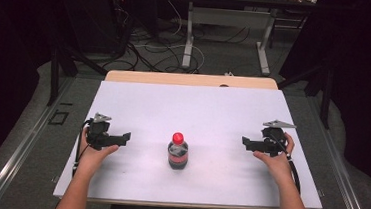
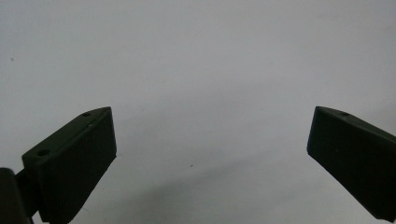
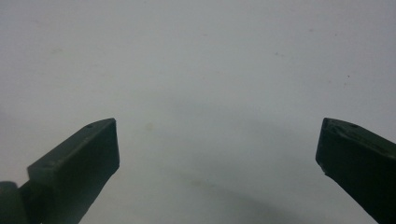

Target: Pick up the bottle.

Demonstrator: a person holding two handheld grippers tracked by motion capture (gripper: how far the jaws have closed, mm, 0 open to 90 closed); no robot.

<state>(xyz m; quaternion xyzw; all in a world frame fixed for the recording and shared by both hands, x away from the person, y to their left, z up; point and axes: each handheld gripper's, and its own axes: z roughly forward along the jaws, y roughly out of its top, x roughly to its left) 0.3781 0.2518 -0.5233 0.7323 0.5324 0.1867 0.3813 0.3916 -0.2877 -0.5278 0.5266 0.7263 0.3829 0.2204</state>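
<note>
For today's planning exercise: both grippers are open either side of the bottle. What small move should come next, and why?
Probably bring the left gripper inward toward the bottle. The bottle stands upright and untouched between both hands, and the jaws are wide open with nothing between them.

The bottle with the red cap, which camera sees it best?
The high view: the bottle stands upright mid-table between the two grippers, its whole body plain. The left and right gripper views look at bare white table past open jaws.
</note>
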